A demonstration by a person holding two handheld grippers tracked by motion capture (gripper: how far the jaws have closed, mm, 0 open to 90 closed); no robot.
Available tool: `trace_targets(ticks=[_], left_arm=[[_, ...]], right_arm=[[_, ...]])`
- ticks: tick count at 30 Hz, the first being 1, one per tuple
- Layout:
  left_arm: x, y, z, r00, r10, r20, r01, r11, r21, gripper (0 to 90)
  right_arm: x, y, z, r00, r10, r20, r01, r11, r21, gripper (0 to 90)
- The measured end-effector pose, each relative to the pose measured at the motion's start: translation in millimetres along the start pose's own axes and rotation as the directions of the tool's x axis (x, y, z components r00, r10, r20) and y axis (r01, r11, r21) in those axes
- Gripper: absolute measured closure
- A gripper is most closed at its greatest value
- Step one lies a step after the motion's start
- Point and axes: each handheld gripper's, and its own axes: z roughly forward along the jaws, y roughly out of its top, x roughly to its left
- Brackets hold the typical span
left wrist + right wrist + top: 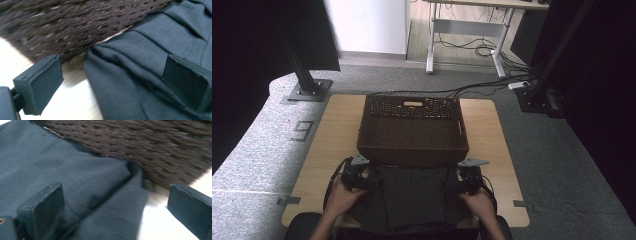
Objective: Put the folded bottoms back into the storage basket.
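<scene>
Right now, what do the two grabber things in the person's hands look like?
Each hand holds a black gripper, the left gripper and the right gripper. Both have two flat, blocky black jaws with squared, padded-looking faces. A grey three-cornered plate sits on top of each, and a dark cable loops away from it. The forearms are bare, with no sleeves in view.

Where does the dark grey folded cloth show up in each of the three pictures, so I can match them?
High view: the dark grey cloth lies at bottom centre, on the table's near edge, just in front of the wicker basket.
Left gripper view: it covers the right half, its edge near the basket.
Right gripper view: it covers the left and centre, running up to the basket.
Shared landmark: the dark woven basket wall.
</scene>
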Motion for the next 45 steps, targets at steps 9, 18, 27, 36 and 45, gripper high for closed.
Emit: trace_targets(ticks=[9, 18, 27, 36, 45], left_arm=[[-16.3, -3.8, 17.2, 0.9995, -0.017, 0.026, 0.016, 0.9993, 0.034, 0.0], [-14.0, -19.9, 17.2, 0.9946, -0.091, 0.050, 0.088, 0.9940, 0.065, 0.0], [-13.2, -26.3, 16.9, 0.9892, -0.113, 0.093, 0.105, 0.9900, 0.094, 0.0], [-9.4, -28.2, 9.5, 0.9836, -0.168, 0.066, 0.158, 0.9789, 0.129, 0.0], [-25.5, -25.4, 18.4, 0.9899, -0.111, 0.088, 0.098, 0.9853, 0.139, 0.0]], right_arm=[[13.9, 0.3, 19.3, 0.9999, 0.017, 0.001, -0.017, 0.999, 0.042, 0.0], [12.8, -11.1, 34.4, 0.9986, 0.037, -0.038, -0.033, 0.993, 0.116, 0.0], [14.9, -17.1, 35.9, 0.9966, 0.030, -0.077, -0.019, 0.990, 0.141, 0.0], [21.4, -16.3, 37.2, 0.9960, 0.007, -0.089, 0.006, 0.989, 0.149, 0.9], [23.1, -14.7, 37.0, 0.9953, -0.001, -0.097, 0.016, 0.988, 0.155, 9.9]])
